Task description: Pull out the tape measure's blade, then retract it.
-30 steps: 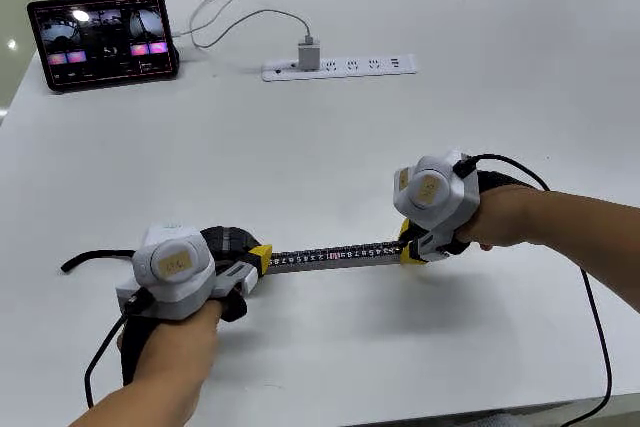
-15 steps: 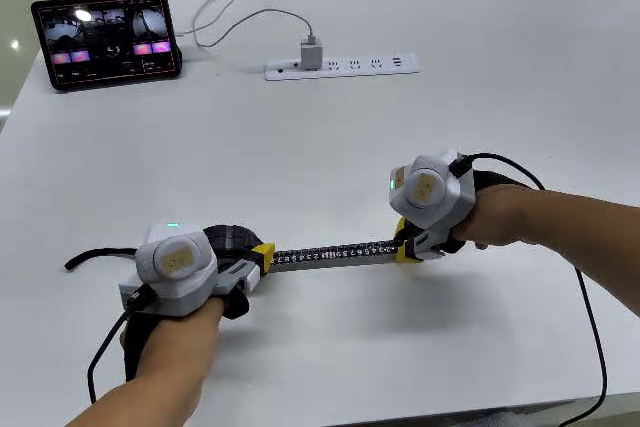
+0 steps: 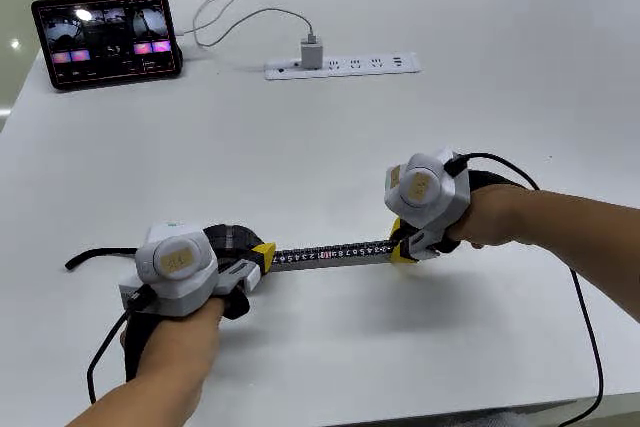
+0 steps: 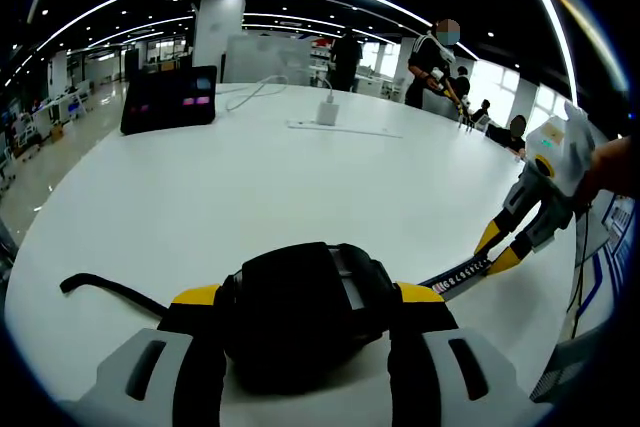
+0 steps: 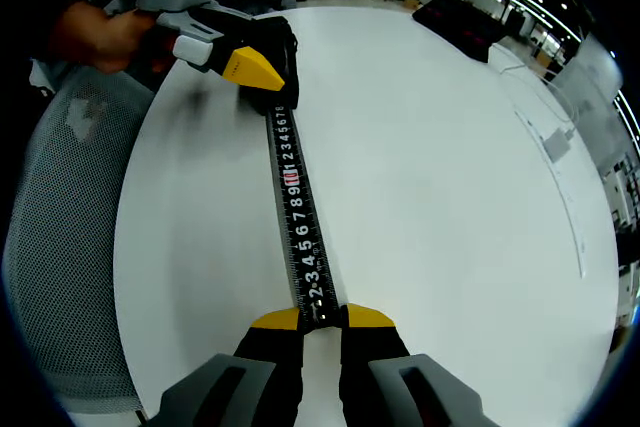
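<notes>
The black tape measure case [image 3: 232,244] sits on the white table, gripped between the yellow-tipped jaws of my left gripper [image 3: 245,265]. In the left gripper view the case [image 4: 305,312] fills the space between the jaws of that gripper [image 4: 308,297]. Its blade [image 3: 330,253] runs out to the right, flat above the table. My right gripper [image 3: 398,248] is shut on the blade's end. In the right gripper view the numbered blade [image 5: 298,230] leads from the right gripper [image 5: 320,319] up to the case [image 5: 272,59]. A black wrist strap [image 3: 92,257] trails left.
A tablet [image 3: 107,39] stands at the table's far left. A white power strip [image 3: 340,66] with a charger and cable lies at the back centre. A mesh chair [image 5: 60,247] stands beside the table's edge. People stand in the background [image 4: 435,62].
My right gripper has moved left toward the case, and the exposed blade is shorter. The left gripper and case have stayed put.
</notes>
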Motion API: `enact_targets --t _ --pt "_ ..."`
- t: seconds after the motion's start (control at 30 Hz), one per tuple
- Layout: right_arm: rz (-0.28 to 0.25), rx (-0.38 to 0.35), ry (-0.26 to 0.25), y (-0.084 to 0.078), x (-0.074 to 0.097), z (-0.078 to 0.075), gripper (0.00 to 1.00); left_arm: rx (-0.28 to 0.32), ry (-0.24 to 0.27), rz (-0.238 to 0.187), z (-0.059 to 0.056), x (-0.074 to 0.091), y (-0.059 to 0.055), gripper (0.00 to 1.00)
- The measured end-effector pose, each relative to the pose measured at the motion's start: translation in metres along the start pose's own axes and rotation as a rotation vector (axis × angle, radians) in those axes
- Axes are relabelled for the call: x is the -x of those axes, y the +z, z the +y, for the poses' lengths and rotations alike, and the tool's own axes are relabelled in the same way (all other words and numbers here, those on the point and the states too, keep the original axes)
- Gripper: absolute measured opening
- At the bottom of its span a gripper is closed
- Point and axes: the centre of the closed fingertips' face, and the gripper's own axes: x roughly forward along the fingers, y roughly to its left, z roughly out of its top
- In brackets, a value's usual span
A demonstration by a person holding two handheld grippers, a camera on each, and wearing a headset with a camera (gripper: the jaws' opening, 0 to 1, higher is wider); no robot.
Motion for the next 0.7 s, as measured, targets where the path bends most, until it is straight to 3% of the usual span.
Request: enact_targets --t 0.7 --pt "0.001 -0.018 0.003 0.01 -0.004 0.001 0.09 0.003 -0.005 0.0 0.0 -0.001 0.0 0.62"
